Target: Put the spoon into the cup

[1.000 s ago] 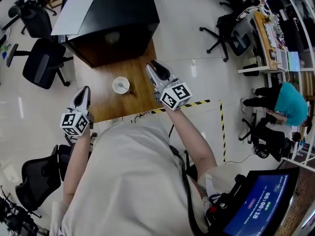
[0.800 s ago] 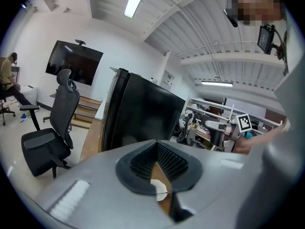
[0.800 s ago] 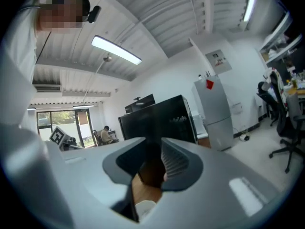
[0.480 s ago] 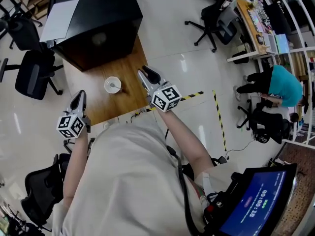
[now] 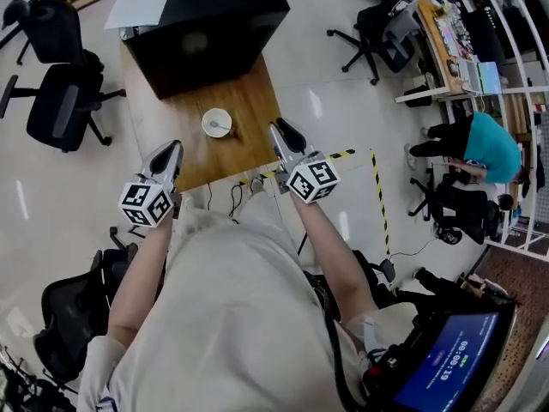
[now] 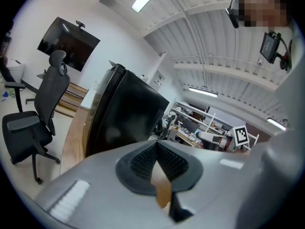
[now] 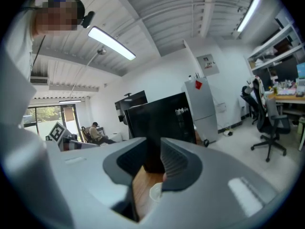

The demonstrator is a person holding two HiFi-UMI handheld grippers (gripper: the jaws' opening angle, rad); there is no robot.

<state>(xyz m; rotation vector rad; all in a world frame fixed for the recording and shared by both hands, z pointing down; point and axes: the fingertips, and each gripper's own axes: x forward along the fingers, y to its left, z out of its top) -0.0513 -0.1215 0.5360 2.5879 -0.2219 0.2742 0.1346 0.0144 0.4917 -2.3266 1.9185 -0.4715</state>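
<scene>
Wood worktop point(image 5: 249, 101), white cup point(image 5: 216, 123) standing upright on it, roughly mid-board. The spoon point(image 5: 220, 126) is already in the cup: bowl down inside, long axis leaning, handle tipped toward the rim on the head view's lower-right side. It's too small to say more.

My L gripper point(image 5: 171, 150) hangs over the near-left corner of the worktop, jaws pressed together at the tips w/ nothing in them. My R gripper point(image 5: 283, 129) sits at the near-right edge, jaws spread part-way and just been narrowing, empty; thru the gap I see wood, the cup's rim low down and the black cabinet point(image 5: 210, 24) behind. Both grippers are apart from the cup, which sits btw them and further in.

The cabinet fills the far end of the worktop, just behind the cup, w/ a white sheet point(image 5: 146, 3) on top. Office chairs point(image 5: 60, 101) to the left on the floor, yellow-black tape point(image 5: 343, 155) to the right.
</scene>
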